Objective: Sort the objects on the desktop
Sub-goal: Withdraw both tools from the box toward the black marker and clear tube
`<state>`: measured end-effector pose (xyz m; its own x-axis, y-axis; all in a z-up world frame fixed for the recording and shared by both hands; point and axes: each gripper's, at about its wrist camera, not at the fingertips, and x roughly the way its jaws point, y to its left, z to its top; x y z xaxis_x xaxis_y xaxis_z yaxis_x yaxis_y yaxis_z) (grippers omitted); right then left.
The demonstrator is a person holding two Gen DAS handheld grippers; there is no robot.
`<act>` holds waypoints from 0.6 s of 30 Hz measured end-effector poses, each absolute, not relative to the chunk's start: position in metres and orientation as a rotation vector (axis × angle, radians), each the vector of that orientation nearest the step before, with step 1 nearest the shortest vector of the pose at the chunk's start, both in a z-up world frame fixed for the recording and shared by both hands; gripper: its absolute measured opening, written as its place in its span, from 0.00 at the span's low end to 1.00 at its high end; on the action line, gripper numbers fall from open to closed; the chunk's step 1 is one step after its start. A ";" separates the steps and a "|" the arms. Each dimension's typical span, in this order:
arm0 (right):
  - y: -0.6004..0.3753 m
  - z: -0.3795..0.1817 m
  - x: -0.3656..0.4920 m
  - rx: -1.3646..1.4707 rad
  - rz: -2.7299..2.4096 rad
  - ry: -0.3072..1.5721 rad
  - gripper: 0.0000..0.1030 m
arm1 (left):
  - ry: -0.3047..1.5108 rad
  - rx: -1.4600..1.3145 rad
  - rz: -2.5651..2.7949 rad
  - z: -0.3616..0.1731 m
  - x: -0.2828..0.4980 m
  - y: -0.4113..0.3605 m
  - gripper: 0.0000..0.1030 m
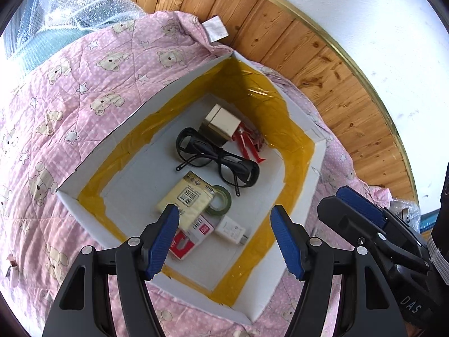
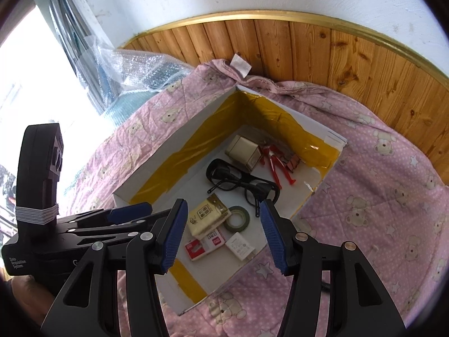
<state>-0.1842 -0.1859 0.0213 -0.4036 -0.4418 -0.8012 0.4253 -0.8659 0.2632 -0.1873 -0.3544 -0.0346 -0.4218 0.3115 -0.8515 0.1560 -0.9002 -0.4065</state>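
A white box (image 1: 92, 157) (image 2: 157, 168) with yellow tape inside lies on a pink bear quilt. In it are black glasses (image 1: 219, 158) (image 2: 241, 182), a gold cube box (image 1: 220, 125) (image 2: 244, 153), a red figure (image 1: 248, 146) (image 2: 276, 165), a cream packet (image 1: 186, 200) (image 2: 206, 216), a green tape roll (image 1: 220, 199) (image 2: 238, 219), a white charger (image 1: 231, 229) (image 2: 240, 248) and a red-and-white small box (image 1: 190, 234) (image 2: 204, 245). My left gripper (image 1: 224, 241) hangs open above the box's near end. My right gripper (image 2: 223, 234) is open too, empty, beside the left one.
The pink quilt (image 1: 56, 112) (image 2: 378, 196) covers the surface around the box. Bubble wrap (image 1: 73, 2) (image 2: 134, 67) lies at the far left. A wood-panelled wall (image 1: 322, 64) (image 2: 308, 45) runs behind. The right gripper's body (image 1: 378, 233) appears in the left wrist view, the left one's (image 2: 42, 196) in the right.
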 end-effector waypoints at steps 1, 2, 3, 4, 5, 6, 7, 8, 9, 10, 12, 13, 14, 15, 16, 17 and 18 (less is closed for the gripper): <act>-0.184 0.024 -0.181 1.298 -2.275 -0.024 0.55 | -0.661 -1.630 2.486 -0.032 -0.186 -0.353 0.67; -0.182 0.026 -0.178 1.292 -2.281 -0.027 0.55 | -0.652 -1.626 2.490 -0.029 -0.183 -0.351 0.67; -0.179 0.029 -0.175 1.286 -2.286 -0.033 0.55 | -0.645 -1.621 2.492 -0.027 -0.181 -0.349 0.67; -0.177 0.030 -0.172 1.282 -2.289 -0.040 0.55 | -0.634 -1.614 2.493 -0.024 -0.179 -0.347 0.67; -0.174 0.032 -0.169 1.279 -2.294 -0.048 0.55 | -0.624 -1.610 2.497 -0.021 -0.177 -0.345 0.67; -0.170 0.034 -0.166 1.276 -2.299 -0.059 0.55 | -0.614 -1.604 2.500 -0.018 -0.175 -0.343 0.67; -0.167 0.036 -0.163 1.272 -2.303 -0.067 0.55 | -0.604 -1.598 2.500 -0.015 -0.173 -0.340 0.67; -0.163 0.038 -0.159 1.268 -2.311 -0.072 0.55 | -0.598 -1.593 2.502 -0.013 -0.171 -0.338 0.67; -0.160 0.040 -0.156 1.264 -2.318 -0.076 0.55 | -0.590 -1.586 2.505 -0.010 -0.168 -0.335 0.67; -0.157 0.042 -0.153 1.261 -2.323 -0.083 0.55 | -0.581 -1.578 2.507 -0.007 -0.165 -0.333 0.67; -0.151 0.045 -0.146 1.257 -2.331 -0.099 0.55 | -0.565 -1.568 2.512 -0.001 -0.160 -0.330 0.67; -0.148 0.046 -0.143 1.254 -2.336 -0.103 0.55 | -0.559 -1.564 2.513 0.001 -0.157 -0.328 0.67; -0.146 0.047 -0.139 1.250 -2.341 -0.106 0.55 | -0.551 -1.558 2.514 0.004 -0.154 -0.326 0.67; -0.142 0.048 -0.135 1.246 -2.346 -0.112 0.55 | -0.544 -1.552 2.519 0.007 -0.151 -0.325 0.67; -0.140 0.049 -0.131 1.242 -2.351 -0.117 0.55 | -0.537 -1.546 2.520 0.009 -0.148 -0.323 0.67; -0.137 0.050 -0.127 1.239 -2.356 -0.122 0.55 | -0.531 -1.543 2.520 0.011 -0.145 -0.321 0.67; -0.133 0.051 -0.122 1.237 -2.362 -0.129 0.55 | -0.526 -1.538 2.522 0.013 -0.142 -0.318 0.67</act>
<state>-0.1223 -0.1330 0.0508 -0.4845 -0.4444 -0.7535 0.3600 -0.8863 0.2912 -0.1417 -0.3183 0.0132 -0.4671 0.2967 -0.8329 0.0607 -0.9290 -0.3650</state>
